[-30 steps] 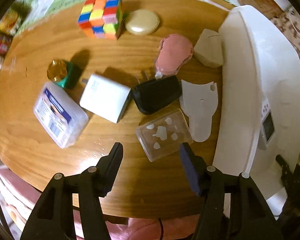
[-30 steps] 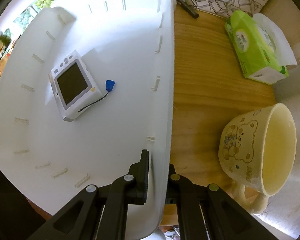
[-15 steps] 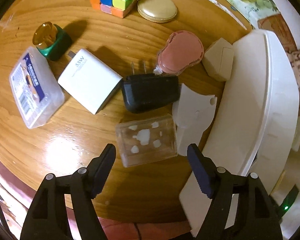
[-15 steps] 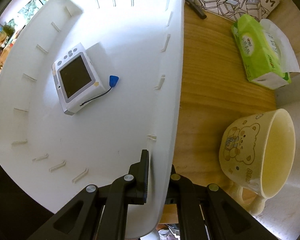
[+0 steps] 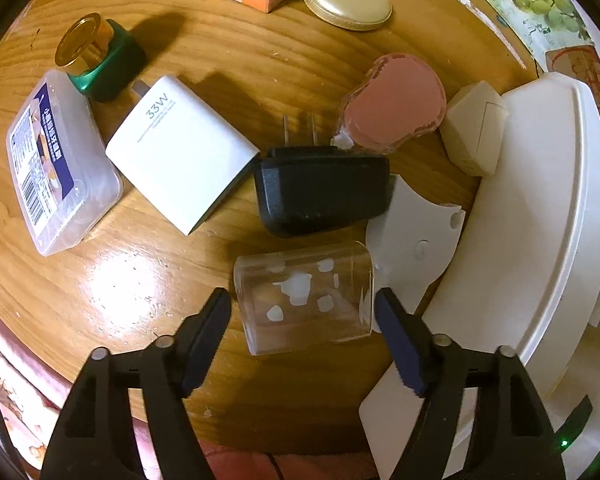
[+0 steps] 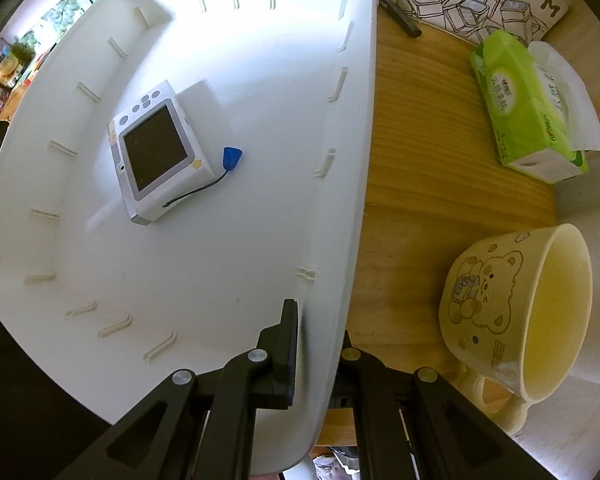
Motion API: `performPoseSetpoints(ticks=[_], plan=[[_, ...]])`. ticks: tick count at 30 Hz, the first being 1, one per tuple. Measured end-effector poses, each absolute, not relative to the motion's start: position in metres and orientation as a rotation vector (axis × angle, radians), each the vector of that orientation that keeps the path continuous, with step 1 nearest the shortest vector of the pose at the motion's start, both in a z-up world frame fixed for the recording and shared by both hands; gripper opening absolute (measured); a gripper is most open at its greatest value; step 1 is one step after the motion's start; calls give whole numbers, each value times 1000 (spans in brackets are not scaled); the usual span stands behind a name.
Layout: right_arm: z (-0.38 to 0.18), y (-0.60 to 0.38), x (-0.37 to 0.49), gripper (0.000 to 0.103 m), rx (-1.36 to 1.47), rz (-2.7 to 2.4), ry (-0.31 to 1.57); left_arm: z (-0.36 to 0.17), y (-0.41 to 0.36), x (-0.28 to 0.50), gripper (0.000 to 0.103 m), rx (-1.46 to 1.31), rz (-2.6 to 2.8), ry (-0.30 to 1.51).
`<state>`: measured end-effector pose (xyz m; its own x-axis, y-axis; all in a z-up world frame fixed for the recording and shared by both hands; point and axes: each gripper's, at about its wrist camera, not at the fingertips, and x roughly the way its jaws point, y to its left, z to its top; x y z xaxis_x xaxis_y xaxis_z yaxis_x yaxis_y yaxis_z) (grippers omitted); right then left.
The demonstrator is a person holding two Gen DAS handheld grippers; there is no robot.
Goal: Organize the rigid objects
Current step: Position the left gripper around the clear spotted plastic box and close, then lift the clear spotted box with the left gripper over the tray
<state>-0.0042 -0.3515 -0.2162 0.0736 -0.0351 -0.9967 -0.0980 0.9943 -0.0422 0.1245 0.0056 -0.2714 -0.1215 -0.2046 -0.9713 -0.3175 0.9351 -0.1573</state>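
Over the last second the left gripper (image 5: 302, 312) has dropped toward the counter (image 5: 132, 280) and swung round, so the clear plastic block (image 5: 304, 298), which lay ahead of it a second ago, now sits between its fingers (image 5: 210, 326). Those fingers have just been closing in from a wider spread, yet a sliver of gap shows on each side of the block, so they bracket it without pressing; this looks like the last instant before a grasp. The block lies at the near edge of the clutter, just below the black plug adapter (image 5: 322, 194) and touching the flat white plastic piece (image 5: 414, 240) on its right, with the white charger (image 5: 184, 154) and the labelled clear box (image 5: 56, 160) further left. The right gripper (image 6: 320, 344) has not shifted: its fingers are pinched nearly together on the rim of the white tray (image 6: 356, 184), steadying it, and the tray holds only the small screen device (image 6: 156, 152). Judging by this, one object is sorted and the block is probably next, with most of the pile not yet moved
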Motion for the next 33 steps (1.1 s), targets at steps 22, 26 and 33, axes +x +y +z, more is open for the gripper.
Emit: performPoseSetpoints(ticks=[22, 26, 33], plan=[[-216, -348, -2, 6, -127, 49, 1511, -212, -58, 109, 64, -267, 41, 1673], [-218, -346, -2, 6, -136, 50, 1514, -188, -69, 108, 64, -200, 22, 1623], [-220, -342, -2, 6, -152, 49, 1518, -129, -105, 106, 64, -86, -49, 1482]])
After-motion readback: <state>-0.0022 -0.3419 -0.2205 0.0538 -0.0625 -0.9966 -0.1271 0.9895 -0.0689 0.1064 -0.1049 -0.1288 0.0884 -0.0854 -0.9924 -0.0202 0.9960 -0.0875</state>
